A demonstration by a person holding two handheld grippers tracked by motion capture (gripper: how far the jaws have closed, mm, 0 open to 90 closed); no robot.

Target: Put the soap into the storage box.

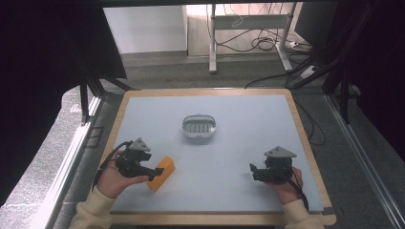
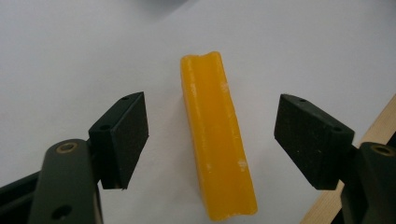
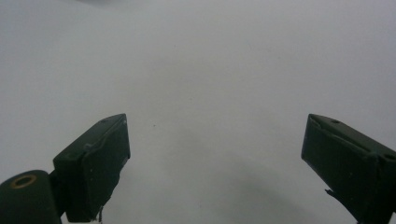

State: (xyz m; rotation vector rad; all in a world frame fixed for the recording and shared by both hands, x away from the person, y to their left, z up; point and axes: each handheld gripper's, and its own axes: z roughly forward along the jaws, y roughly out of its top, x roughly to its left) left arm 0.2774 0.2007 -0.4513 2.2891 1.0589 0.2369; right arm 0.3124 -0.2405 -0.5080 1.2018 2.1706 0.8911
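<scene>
The left hand-held gripper point(image 2: 212, 140), jaws spread wide, straddles a yellow bar point(image 2: 217, 135) lying flat on the pale surface point(image 1: 239, 152). The bar sits lengthwise between the two black pads point(image 2: 122, 135), with clear gaps on either side; neither pad touches it. Seen from above, the left hand-held gripper point(image 1: 155, 172) is near the surface's front-left corner, and the bar point(image 1: 161, 172) lies at its tips, angled away from it. The wooden rim point(image 2: 345, 186) passes just beyond its right jaw in the left gripper view, so room is tight on that side and open on the other.

The right hand-held gripper point(image 1: 252, 172) is well apart from the left, near the front-right part of the surface, jaws wide with nothing between them. Bare surface point(image 3: 210, 93) stretches ahead of it.

A small oval dish point(image 1: 198, 127) stands beyond both hand-held grippers, roughly midway between them, with open surface all around it. The right rim point(image 1: 310, 157) runs just beside the right hand point(image 1: 286, 188).
</scene>
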